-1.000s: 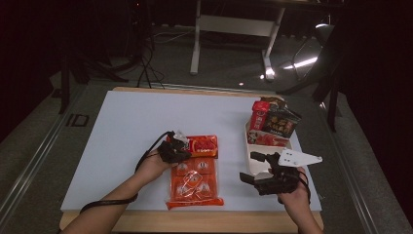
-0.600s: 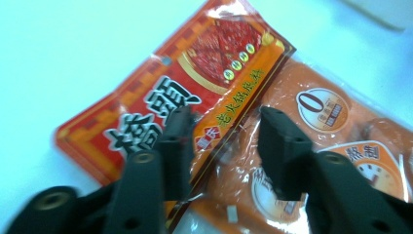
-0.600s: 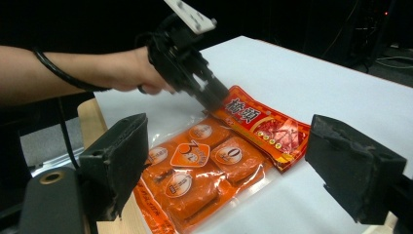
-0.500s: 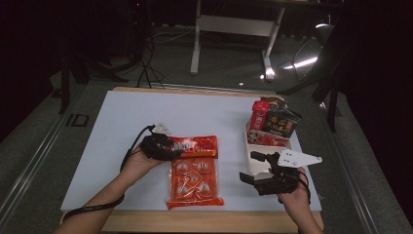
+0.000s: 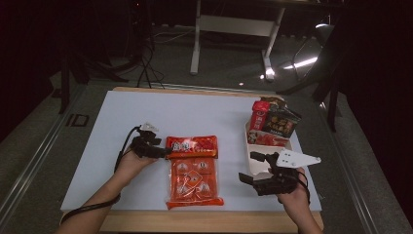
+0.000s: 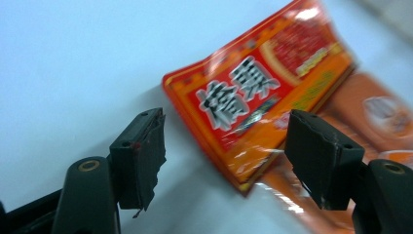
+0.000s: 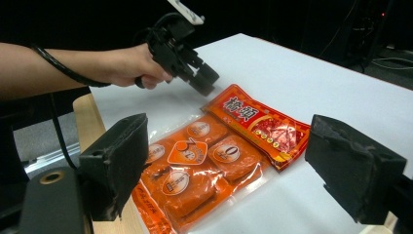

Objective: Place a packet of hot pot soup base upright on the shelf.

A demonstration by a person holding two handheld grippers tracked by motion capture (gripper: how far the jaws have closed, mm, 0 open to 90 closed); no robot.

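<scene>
Left gripper sits low over the white surface, at the left short edge of the red packet. Its jaws are spread wide, one either side of the packet's near corner, and from the left gripper view they touch nothing. The red packet lies flat on the surface, its lower edge overlapping the top of the large orange pouch. The corner nearest the gripper looks slightly lifted off the surface. The orange pouch lies flat just toward the person, reaching close to the near edge of the surface.

Right gripper is held well apart from both, at the near right of the surface, jaws released and empty. Just behind it stands a white tray with more red and dark packets propped in its far end.

In the right gripper view, the left gripper hovers at the packet's corner.
</scene>
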